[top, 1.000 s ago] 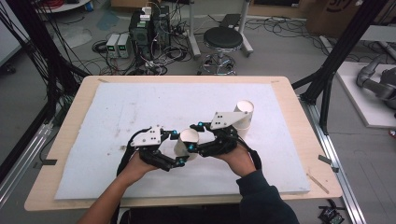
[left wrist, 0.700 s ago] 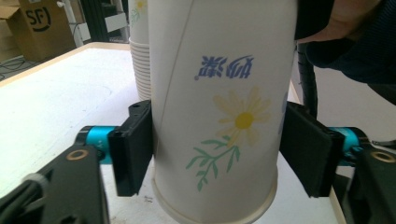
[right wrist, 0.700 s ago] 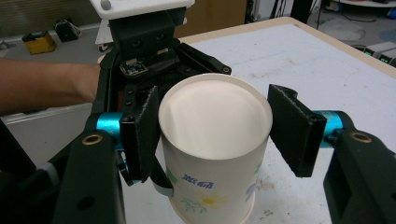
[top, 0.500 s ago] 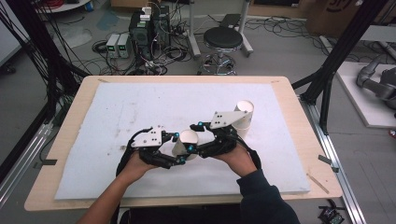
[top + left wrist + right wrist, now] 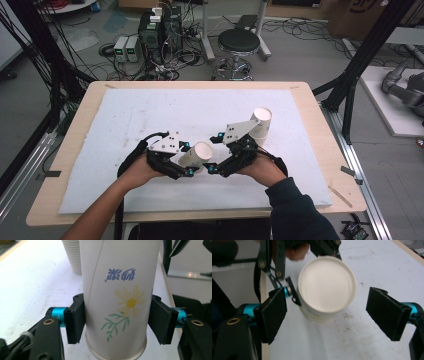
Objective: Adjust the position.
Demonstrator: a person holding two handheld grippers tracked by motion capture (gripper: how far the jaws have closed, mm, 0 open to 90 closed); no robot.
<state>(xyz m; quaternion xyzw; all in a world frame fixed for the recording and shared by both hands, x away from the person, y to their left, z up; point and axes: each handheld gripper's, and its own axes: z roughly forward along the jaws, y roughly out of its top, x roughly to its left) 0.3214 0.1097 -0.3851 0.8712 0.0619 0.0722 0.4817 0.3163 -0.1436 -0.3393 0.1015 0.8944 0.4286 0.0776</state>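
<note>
A white paper cup (image 5: 196, 154) with a daisy print (image 5: 117, 302) lies tilted on its side just above the white mat, and my left gripper (image 5: 189, 159) (image 5: 116, 322) is shut on its wall, one black pad on each side. My right gripper (image 5: 214, 152) (image 5: 329, 312) faces it from the right and is open. Its two pads (image 5: 272, 315) stand wide of the cup's round white end (image 5: 327, 285) without touching it. A person's hands hold both grippers near the table's front middle.
A stack of paper cups (image 5: 260, 122) (image 5: 72, 255) stands on the white mat (image 5: 125, 115) behind my right gripper. The wooden table edge (image 5: 330, 150) runs along the right. Beyond the table are a stool (image 5: 239, 42) and black frame posts (image 5: 350, 85).
Both hands have shifted only slightly. The cup has stayed in my left gripper, now a little lower and further left. My right gripper remains beside it.
</note>
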